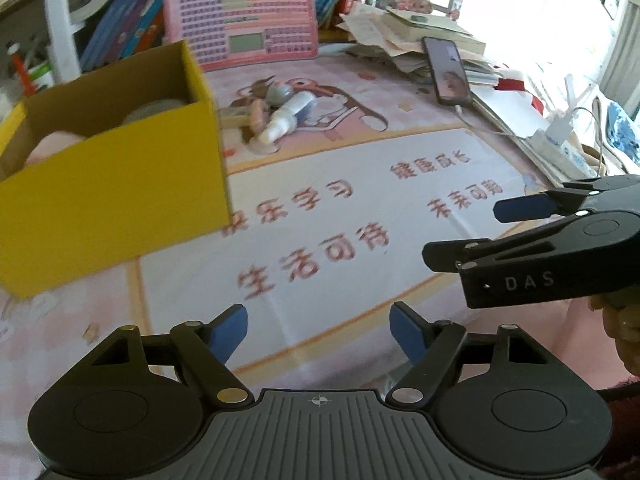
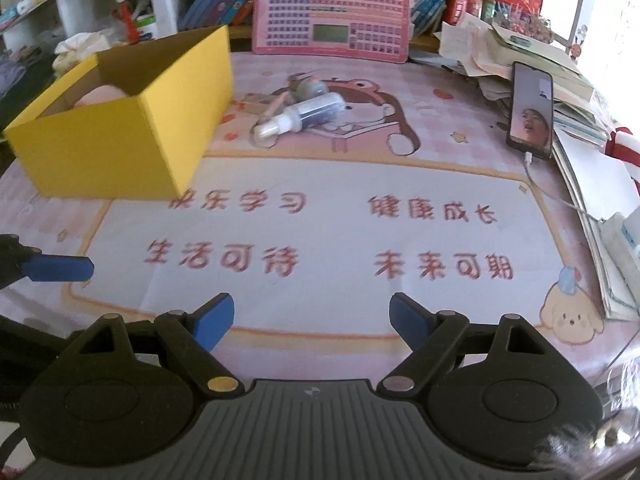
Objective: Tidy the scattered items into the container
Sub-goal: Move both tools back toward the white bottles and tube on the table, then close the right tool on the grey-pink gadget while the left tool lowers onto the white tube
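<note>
A yellow cardboard box (image 1: 116, 184) stands on the left of the table; it also shows in the right wrist view (image 2: 132, 132). A pink soft item (image 2: 102, 94) and a pale round item (image 1: 156, 110) lie inside. Beyond it lie a white spray bottle (image 2: 304, 114), a grey round item (image 2: 310, 88) and a pink stick-like item (image 1: 256, 114). My left gripper (image 1: 318, 330) is open and empty over the mat. My right gripper (image 2: 312, 320) is open and empty; it shows from the side in the left wrist view (image 1: 460, 232).
A pink printed mat (image 2: 320, 232) covers the table. A pink learning tablet (image 2: 334, 12) leans at the back. A phone (image 2: 532, 110) with a cable leans on a stack of papers and books (image 2: 528, 56) at right. Shelves with books stand behind.
</note>
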`<action>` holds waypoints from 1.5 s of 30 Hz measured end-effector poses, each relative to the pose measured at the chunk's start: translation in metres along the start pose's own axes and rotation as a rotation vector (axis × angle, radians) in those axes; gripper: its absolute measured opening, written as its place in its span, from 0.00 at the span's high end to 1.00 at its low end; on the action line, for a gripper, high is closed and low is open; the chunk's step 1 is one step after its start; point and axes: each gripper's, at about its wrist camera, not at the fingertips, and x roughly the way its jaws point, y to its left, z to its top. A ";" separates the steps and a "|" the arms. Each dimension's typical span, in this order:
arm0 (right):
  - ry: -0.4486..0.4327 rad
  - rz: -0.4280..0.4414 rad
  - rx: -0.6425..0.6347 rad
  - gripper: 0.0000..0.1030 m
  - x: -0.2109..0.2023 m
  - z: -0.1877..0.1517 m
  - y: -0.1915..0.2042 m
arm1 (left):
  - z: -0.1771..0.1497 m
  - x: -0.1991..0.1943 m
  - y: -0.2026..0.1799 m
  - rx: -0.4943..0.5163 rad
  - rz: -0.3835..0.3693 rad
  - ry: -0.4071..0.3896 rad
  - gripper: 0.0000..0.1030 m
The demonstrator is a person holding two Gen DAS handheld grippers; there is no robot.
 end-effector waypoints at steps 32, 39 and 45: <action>-0.073 0.204 -0.046 0.29 0.093 0.127 -0.094 | 0.119 0.094 -0.041 0.102 0.134 -0.034 0.58; -0.089 0.227 -0.111 0.39 0.119 0.162 -0.094 | 0.143 0.115 -0.034 0.073 0.177 -0.046 0.64; -0.082 0.275 -0.153 0.39 0.139 0.185 -0.090 | 0.159 0.132 -0.027 0.028 0.239 -0.054 0.64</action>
